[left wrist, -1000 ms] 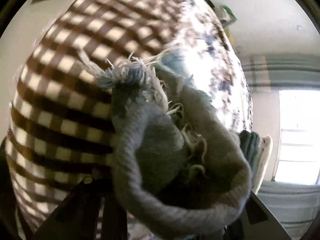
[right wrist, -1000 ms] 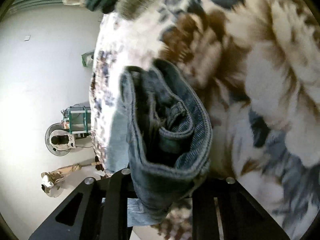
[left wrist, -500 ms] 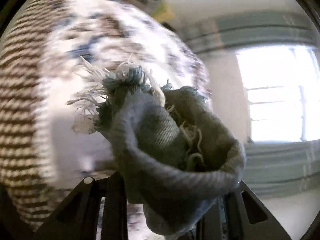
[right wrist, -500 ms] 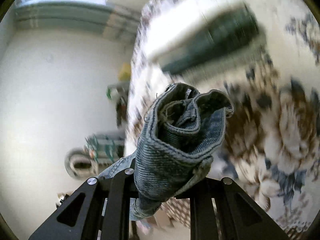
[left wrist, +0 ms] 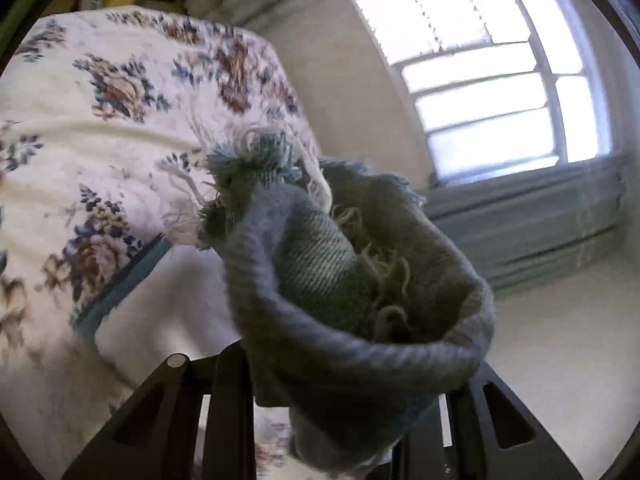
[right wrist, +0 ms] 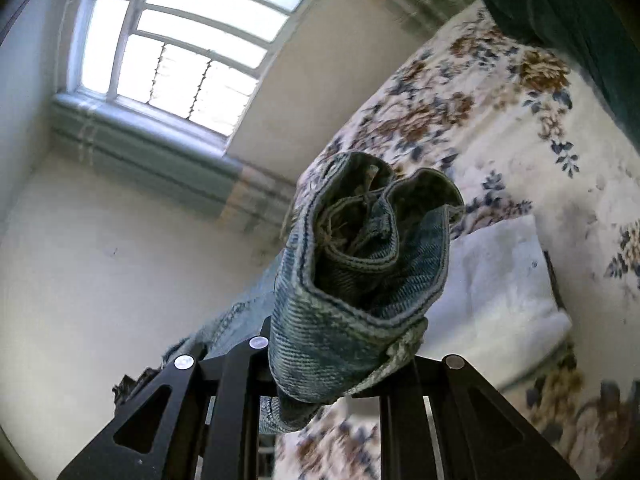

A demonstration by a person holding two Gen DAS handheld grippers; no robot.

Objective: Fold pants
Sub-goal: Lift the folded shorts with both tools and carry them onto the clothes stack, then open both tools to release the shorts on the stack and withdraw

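The pants are blue denim. My left gripper (left wrist: 344, 392) is shut on a bunched, frayed hem of the pants (left wrist: 340, 280), held up in the air in front of the bed. My right gripper (right wrist: 332, 376) is shut on a bunched, stitched edge of the pants (right wrist: 360, 272), also lifted off the bed. More denim (right wrist: 236, 320) hangs down to the left below the right gripper. The fingertips of both grippers are hidden by the fabric.
A bed with a floral cover (left wrist: 120, 92) (right wrist: 500, 128) lies beyond both grippers. A white pillow (right wrist: 492, 292) (left wrist: 168, 304) lies on it. A dark green cloth (right wrist: 568, 20) sits at the far corner. A bright window (left wrist: 488, 68) (right wrist: 180, 48) fills the wall.
Both grippers have swung up and turned with the denim still held. The views moved from the bed surface and checked fabric towards the window and wall.
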